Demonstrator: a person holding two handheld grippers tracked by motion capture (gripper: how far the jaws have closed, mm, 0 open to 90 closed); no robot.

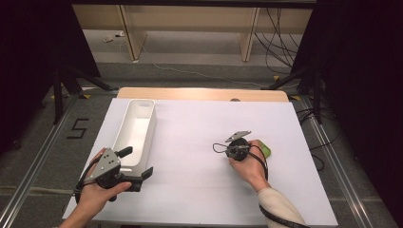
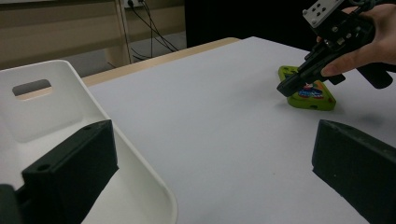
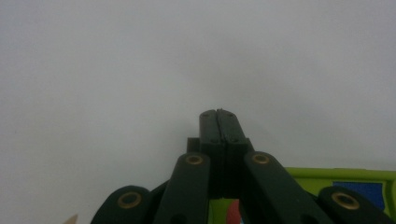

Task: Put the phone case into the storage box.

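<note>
A white table [image 1: 199, 142] is seen across the middle of the high view, with a white bin [image 1: 135, 130] at its left. The green toy [image 2: 308, 93] is found at right of centre, just under the clenched, empty right gripper [image 2: 286, 87]. At lower left, the left gripper [image 1: 138, 164] is held released beside the bin's near end.

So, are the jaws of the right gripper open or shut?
Shut. In the right gripper view, the right gripper has its two black jaws pressed flat together with nothing between them, above the green toy.
</note>
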